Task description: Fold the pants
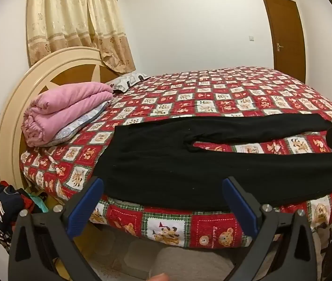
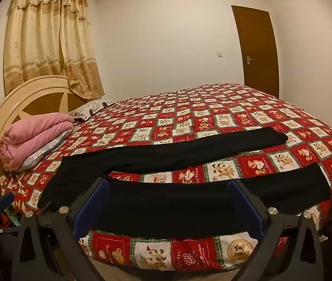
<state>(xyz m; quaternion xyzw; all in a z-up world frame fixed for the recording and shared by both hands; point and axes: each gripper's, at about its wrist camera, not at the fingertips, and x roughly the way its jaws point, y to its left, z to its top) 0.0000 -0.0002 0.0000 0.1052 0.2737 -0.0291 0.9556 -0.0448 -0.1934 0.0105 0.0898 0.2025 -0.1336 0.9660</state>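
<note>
My left gripper [image 1: 162, 182] hangs at the near edge of the bed [image 1: 213, 229], its blue-padded fingers [image 1: 88, 203] spread wide with nothing between them. The black pants [image 1: 189, 161] lie flat on the red teddy-bear quilt right ahead at 12 o'clock, waistband toward 9 o'clock, both legs running off toward 3 o'clock with a strip of quilt showing between them. My right gripper [image 2: 169, 182] is also spread wide and holds nothing; it hovers just short of the near leg, which lies along the mattress edge. From the left wrist view, part of my right gripper shows at 3 o'clock beside the near leg's cuff. A folded pink blanket [image 1: 65, 112] sits at 10 o'clock by the round headboard [image 1: 9, 117], well apart from the pants. A brown door [image 2: 257, 51] stands at 1 o'clock.
</note>
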